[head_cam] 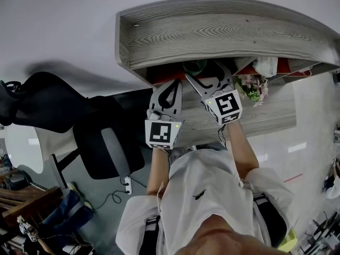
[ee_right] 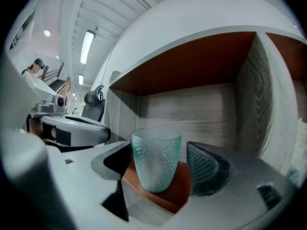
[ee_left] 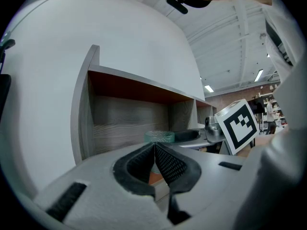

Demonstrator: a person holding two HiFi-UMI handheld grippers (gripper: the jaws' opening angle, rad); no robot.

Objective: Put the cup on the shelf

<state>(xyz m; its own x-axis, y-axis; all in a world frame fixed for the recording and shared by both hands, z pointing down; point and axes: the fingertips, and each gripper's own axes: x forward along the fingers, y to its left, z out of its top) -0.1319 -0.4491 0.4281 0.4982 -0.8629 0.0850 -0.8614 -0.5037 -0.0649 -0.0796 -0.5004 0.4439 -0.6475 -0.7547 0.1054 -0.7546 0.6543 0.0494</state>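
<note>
Now, right tongs (ee_right: 158,151) wide apart around the upright cup (ee_right: 156,164); left tongs (ee_left: 154,150) together, empty.

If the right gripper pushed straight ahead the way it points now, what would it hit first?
Likely the cup, standing between its open fingers; behind it, the shelf's back wall.

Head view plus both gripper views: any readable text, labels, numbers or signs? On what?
No readable words or numbers in any view.
Left gripper, marker cube: black-and-white square code, no letters.
Right gripper, marker cube: same kind of code, no letters.
Person's white shirt: small black logo, too small to read.
Teal translucent dimpled cup: no print visible.
</note>
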